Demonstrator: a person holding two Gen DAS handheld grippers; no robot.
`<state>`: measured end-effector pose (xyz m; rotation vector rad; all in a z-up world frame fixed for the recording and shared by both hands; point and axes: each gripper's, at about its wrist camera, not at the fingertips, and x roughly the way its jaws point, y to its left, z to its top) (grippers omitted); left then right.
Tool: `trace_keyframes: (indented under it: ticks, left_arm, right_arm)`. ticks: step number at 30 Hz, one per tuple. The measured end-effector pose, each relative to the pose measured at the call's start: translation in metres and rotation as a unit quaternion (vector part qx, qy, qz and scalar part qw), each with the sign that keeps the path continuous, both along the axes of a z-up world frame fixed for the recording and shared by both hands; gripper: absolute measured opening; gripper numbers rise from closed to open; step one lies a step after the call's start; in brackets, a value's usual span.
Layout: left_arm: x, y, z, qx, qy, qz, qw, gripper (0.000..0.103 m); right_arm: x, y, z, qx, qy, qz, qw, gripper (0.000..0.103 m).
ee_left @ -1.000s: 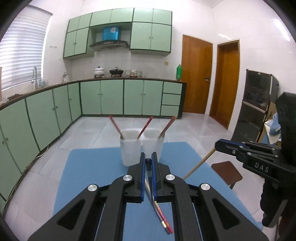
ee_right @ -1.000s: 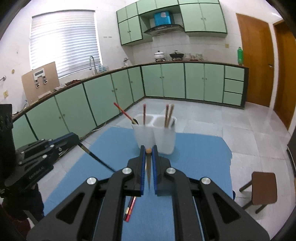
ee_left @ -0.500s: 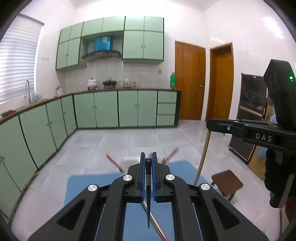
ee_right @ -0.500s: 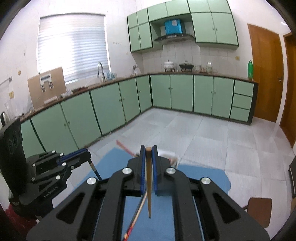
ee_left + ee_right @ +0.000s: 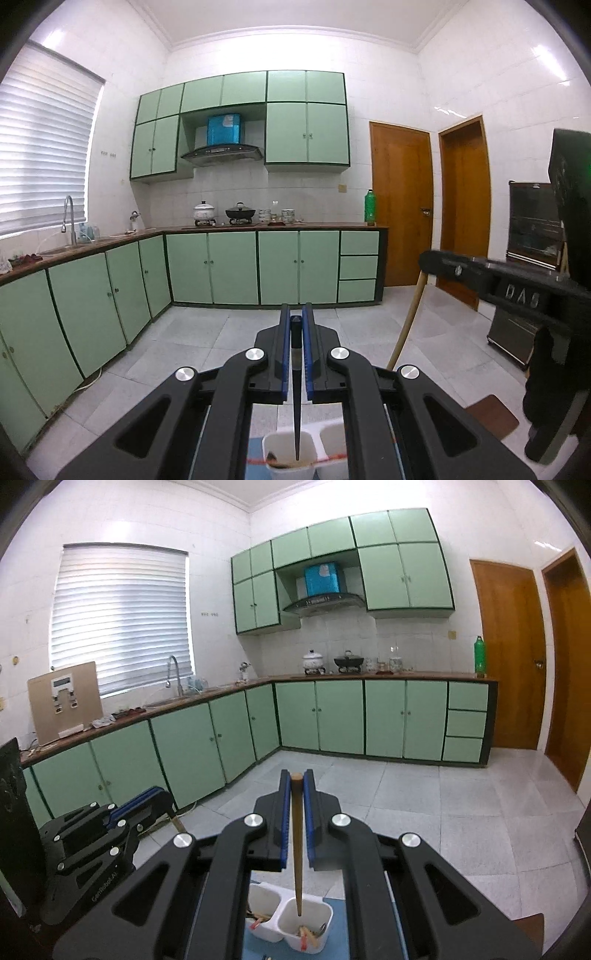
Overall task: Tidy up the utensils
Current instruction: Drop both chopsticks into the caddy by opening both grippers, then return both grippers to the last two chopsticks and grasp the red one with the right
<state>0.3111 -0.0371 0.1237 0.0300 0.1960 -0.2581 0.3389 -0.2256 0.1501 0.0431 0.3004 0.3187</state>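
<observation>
Over the white twin-cup holder [image 5: 308, 448], both grippers hang w/ sticks pointing down. Left gripper [image 5: 296, 319] clenched on a dark chopstick [image 5: 295, 398]: thin, tapered, tip over the holder's left cup in left wrist view; can't tell if the tip is inside the cup or above it. Right gripper [image 5: 296, 781] clenched on a tan wooden chopstick [image 5: 297, 849], round butt end poking out above the blue pads, tip over the holder's right cup. Holder looks like translucent plastic, 2 compartments, sits on blue mat [image 5: 334, 928]; mostly hidden by gripper bodies, lower edge cut off. Contents hard to make out: reddish/tan stick ends, maybe a metal spoon [image 5: 322, 928] in right cup. Count: 2 grippers, 2 held sticks, 1 holder. Right gripper blurred in left view
</observation>
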Motion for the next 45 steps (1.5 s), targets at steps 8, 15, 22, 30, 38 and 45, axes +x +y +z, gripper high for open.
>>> trace_keyframes:
  ticks: [8,15,22,30,38,45]
  left_arm:
    - [0.042,0.000,-0.056,-0.011,0.078,-0.006,0.9969,0.007]
    - [0.021,0.015,-0.064,-0.003,0.080,0.000,0.9968,0.030]
    - [-0.027,0.022,-0.068,0.004,0.091,0.001,0.9959,0.051]
    - [-0.092,0.032,-0.127,-0.002,0.158,0.004,0.9875,0.066]
    - [-0.129,0.042,-0.221,0.024,0.258,0.030,0.9653,0.067]
    - [-0.142,0.046,-0.264,0.044,0.305,0.041,0.9505,0.068]
  right_arm:
    - [0.035,0.005,-0.062,-0.004,0.076,0.005,0.997,0.015]
    - [0.017,-0.009,-0.072,0.008,0.079,-0.018,0.997,0.032]
    - [-0.037,-0.031,-0.079,0.018,0.066,-0.036,0.997,0.066]
    - [-0.126,-0.028,-0.146,-0.014,0.090,-0.042,0.995,0.089]
    - [-0.170,-0.017,-0.239,0.002,0.199,-0.050,0.979,0.089]
    - [-0.189,0.009,-0.293,-0.014,0.268,-0.043,0.962,0.089]
